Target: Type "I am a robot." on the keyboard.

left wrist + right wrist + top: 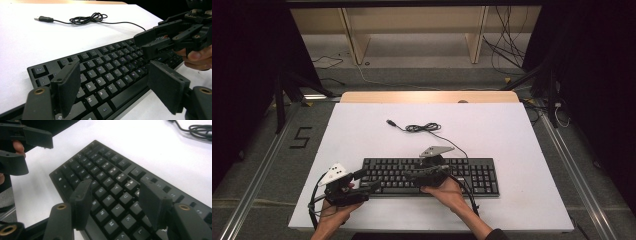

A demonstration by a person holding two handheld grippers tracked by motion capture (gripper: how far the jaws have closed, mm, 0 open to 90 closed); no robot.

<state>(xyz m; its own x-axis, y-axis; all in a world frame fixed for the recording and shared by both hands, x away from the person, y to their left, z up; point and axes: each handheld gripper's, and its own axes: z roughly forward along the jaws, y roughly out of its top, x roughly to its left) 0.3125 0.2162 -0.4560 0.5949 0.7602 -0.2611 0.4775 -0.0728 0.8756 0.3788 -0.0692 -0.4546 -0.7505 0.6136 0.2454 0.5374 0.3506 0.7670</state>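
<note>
A black keyboard (472, 175) lies across the near half of the white table, its thin cable running back to a coil (422, 128) and a USB plug (390, 122). My left gripper (369, 179) is at the keyboard's left end, open. In the left gripper view its jaws straddle the near left keys (100, 75) without touching them. My right gripper (408, 176) hovers over the middle of the keyboard and points left, open, with nothing between its pads (153, 202). The letter keys (110, 185) lie below them. Each gripper view also shows the other gripper, the right gripper (147, 43) and the left gripper (35, 155).
The white table top (362, 135) ends in a wooden strip (429, 96) at the far edge. Beyond it stand shelf legs and loose cables on the floor. A metal rail (257, 175) runs along each side of the table.
</note>
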